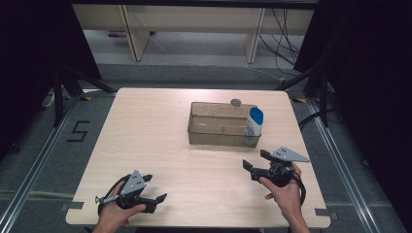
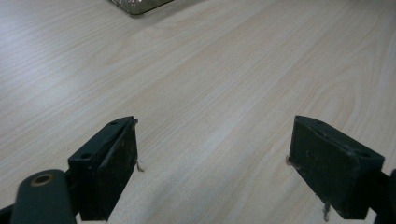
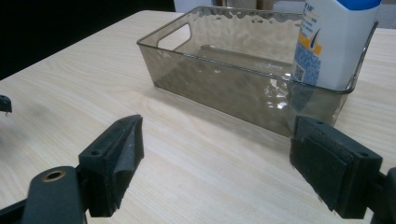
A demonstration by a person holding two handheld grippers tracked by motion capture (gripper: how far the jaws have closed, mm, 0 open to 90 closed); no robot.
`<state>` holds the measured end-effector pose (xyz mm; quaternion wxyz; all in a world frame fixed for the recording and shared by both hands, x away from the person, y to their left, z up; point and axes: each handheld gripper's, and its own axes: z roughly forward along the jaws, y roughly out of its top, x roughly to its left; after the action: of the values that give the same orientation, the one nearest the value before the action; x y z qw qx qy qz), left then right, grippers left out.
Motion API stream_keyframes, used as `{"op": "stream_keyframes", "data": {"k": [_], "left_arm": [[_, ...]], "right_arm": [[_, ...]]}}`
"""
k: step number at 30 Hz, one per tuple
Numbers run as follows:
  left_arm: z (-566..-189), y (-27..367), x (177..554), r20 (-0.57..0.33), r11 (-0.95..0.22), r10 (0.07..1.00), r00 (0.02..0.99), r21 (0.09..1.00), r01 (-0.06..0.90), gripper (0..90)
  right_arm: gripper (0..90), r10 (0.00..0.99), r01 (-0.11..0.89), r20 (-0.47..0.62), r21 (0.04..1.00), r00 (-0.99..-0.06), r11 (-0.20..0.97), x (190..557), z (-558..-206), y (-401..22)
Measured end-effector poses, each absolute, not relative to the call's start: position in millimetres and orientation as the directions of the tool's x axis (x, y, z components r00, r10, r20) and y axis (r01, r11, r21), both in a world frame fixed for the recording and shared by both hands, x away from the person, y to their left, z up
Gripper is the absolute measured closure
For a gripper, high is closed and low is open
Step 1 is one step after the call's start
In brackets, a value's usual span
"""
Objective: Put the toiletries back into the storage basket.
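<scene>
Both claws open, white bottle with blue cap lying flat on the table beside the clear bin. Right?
Not quite. The bottle stands upright inside the bin, at its right end, not flat on the table beside it; the right gripper view shows it behind the bin's wall. The rest holds: the left claw and the right claw are both open.

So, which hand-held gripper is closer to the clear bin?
The right hand-held gripper, just in front of the clear bin; the left hand-held gripper sits far back near the table edge.

Even overhead light, dark surroundings, soft shadows, slight blur
</scene>
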<state>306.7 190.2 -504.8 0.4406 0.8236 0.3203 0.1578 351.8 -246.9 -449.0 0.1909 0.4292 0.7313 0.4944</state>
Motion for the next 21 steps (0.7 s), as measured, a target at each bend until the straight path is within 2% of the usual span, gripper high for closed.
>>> {"op": "stream_keyframes", "data": {"k": [1, 3, 4, 6, 7, 8, 10, 12, 14, 15, 18, 21], "left_arm": [[-504.9, 190.2, 306.7, -0.021, -0.407, 0.666, 0.746, 0.827, 0.387, 15.2], [-504.9, 190.2, 306.7, -0.024, -0.405, 0.667, 0.745, 0.828, 0.389, 15.2], [-504.9, 190.2, 306.7, -0.024, -0.404, 0.668, 0.744, 0.827, 0.390, 15.2], [-504.8, 190.2, 306.7, -0.022, -0.406, 0.667, 0.745, 0.827, 0.388, 15.2], [-504.8, 190.1, 306.6, -0.024, -0.405, 0.667, 0.744, 0.828, 0.389, 15.2], [-504.9, 190.1, 306.7, -0.024, -0.404, 0.667, 0.745, 0.828, 0.389, 15.2], [-504.9, 190.3, 306.8, -0.022, -0.407, 0.667, 0.745, 0.827, 0.388, 15.2], [-504.9, 190.2, 306.7, -0.023, -0.405, 0.667, 0.745, 0.827, 0.389, 15.2], [-504.8, 190.1, 306.7, -0.023, -0.405, 0.667, 0.745, 0.828, 0.388, 15.2], [-504.8, 190.2, 306.7, -0.022, -0.406, 0.666, 0.745, 0.828, 0.387, 15.2], [-504.7, 190.5, 306.8, -0.020, -0.408, 0.666, 0.745, 0.827, 0.386, 15.2], [-504.6, 190.4, 306.8, -0.020, -0.407, 0.666, 0.745, 0.828, 0.386, 15.2]], "right_arm": [[18.8, 0.822, 0.446, 0.164, 0.887, -0.545, 0.118, 350.4, -450.8, -244.3], [18.8, 0.818, 0.440, 0.147, 0.887, -0.556, 0.140, 350.0, -452.0, -245.2], [18.8, 0.817, 0.468, 0.189, 0.877, -0.545, 0.110, 347.0, -451.8, -243.2], [18.7, 0.814, 0.451, 0.149, 0.880, -0.561, 0.149, 347.0, -451.9, -246.2], [18.7, 0.818, 0.474, 0.185, 0.872, -0.544, 0.118, 344.6, -452.5, -243.8], [18.7, 0.815, 0.452, 0.152, 0.880, -0.559, 0.146, 345.8, -452.9, -246.1], [18.7, 0.816, 0.470, 0.188, 0.875, -0.546, 0.113, 343.3, -454.5, -243.4], [18.5, 0.811, 0.457, 0.158, 0.878, -0.563, 0.146, 343.0, -455.2, -245.6], [18.5, 0.811, 0.474, 0.186, 0.871, -0.554, 0.124, 340.8, -456.3, -243.4], [18.4, 0.810, 0.460, 0.159, 0.875, -0.564, 0.149, 341.3, -456.7, -245.0], [18.2, 0.816, 0.477, 0.182, 0.870, -0.548, 0.126, 338.7, -457.3, -243.0], [18.0, 0.810, 0.451, 0.152, 0.880, -0.567, 0.151, 338.6, -457.0, -245.2]]}}
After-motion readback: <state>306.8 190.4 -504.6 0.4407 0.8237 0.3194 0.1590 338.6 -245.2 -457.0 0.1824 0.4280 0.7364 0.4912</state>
